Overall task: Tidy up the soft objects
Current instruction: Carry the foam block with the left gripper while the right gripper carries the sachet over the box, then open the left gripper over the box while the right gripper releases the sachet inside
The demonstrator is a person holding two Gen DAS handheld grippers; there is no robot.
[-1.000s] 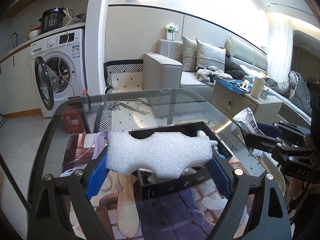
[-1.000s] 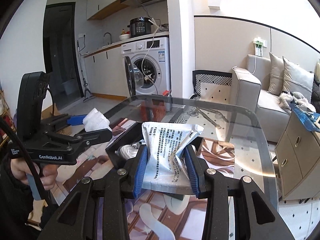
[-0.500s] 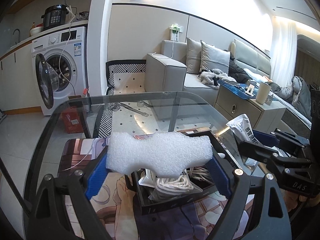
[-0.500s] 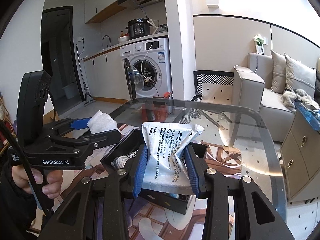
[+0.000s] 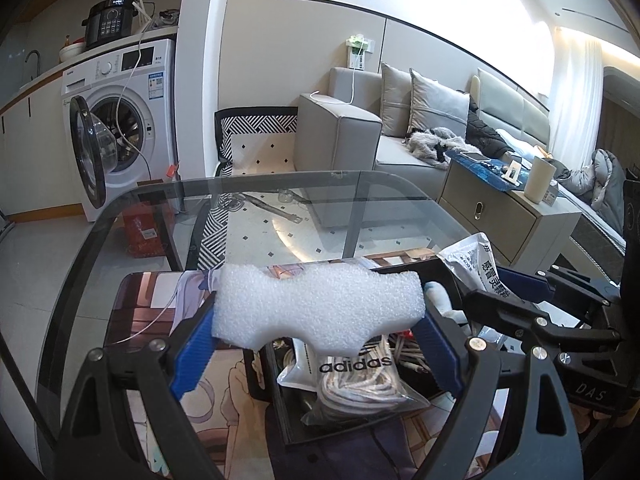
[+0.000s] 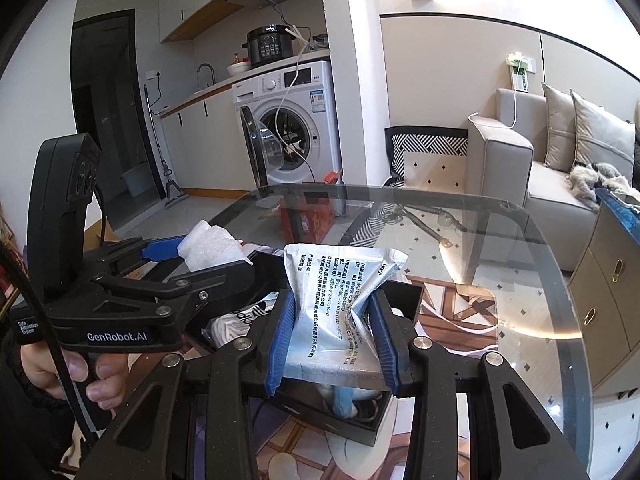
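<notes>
While your left tongs point(image 5: 318, 320) clamp the white foam block point(image 5: 316, 308) by its two ends at the centre of the left wrist frame, your right tongs point(image 6: 332, 336) pinch a crumpled silver sachet point(image 6: 336, 300) at the lower middle of the right wrist frame. Both loads hang above the black box point(image 5: 280, 408) on the glass tabletop point(image 5: 360, 216), where a bag of white cord point(image 5: 356, 380) printed "adidas" lies inside, lower centre. In the right wrist view your hand point(image 6: 68, 368) grips the left handle at the lower left edge.
</notes>
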